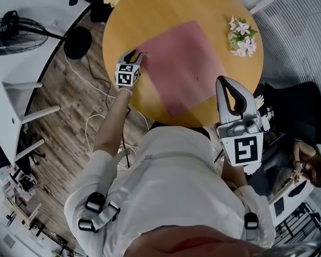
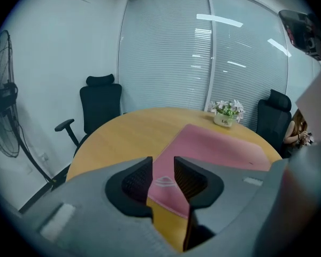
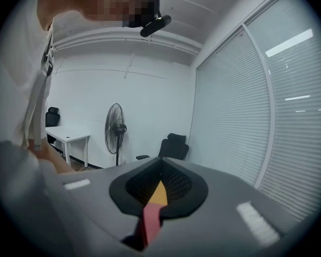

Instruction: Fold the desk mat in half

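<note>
While a white pot (image 2: 223,120) holds flowers (image 1: 241,36), the pink desk mat (image 1: 182,63) lies flat on the bench (image 1: 150,9), long sides slanting away leftward; left hand-held gripper (image 2: 163,166) has jaws apart round its corner, right hand-held gripper (image 3: 160,165) has them together
</note>
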Motion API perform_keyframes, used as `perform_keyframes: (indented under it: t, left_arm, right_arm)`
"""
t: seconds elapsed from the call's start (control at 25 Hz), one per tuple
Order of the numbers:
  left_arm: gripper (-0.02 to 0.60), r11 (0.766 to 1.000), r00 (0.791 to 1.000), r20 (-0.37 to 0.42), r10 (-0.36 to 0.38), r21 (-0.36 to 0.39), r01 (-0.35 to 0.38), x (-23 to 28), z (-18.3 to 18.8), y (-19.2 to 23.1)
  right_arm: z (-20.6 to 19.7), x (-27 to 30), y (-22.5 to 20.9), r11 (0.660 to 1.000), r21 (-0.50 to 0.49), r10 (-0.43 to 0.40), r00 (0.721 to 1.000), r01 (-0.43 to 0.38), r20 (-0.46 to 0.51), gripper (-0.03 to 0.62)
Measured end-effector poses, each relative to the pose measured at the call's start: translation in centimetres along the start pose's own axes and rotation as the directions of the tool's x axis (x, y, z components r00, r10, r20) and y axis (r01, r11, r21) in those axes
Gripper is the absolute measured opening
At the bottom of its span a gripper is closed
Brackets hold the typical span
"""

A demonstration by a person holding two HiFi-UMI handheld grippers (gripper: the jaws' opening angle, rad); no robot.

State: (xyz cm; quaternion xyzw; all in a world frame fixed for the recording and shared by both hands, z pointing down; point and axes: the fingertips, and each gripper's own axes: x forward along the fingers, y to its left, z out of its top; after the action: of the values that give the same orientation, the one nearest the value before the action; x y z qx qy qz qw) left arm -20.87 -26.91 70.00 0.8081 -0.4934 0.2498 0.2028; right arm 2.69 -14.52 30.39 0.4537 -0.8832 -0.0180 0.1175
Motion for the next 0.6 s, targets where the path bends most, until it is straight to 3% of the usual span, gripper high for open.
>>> perform_keyframes:
  t: [0.6]
  left_arm:
    - [0.206, 0.998, 0.984, -0.179, -0.002, -0.065, -0.009, 5.9, -5.6, 3.7]
  right_arm:
    - [-1.2, 1.1, -0.6, 1.0, 0.018, -0.009, 0.999, 0.01, -0.045, 0.005]
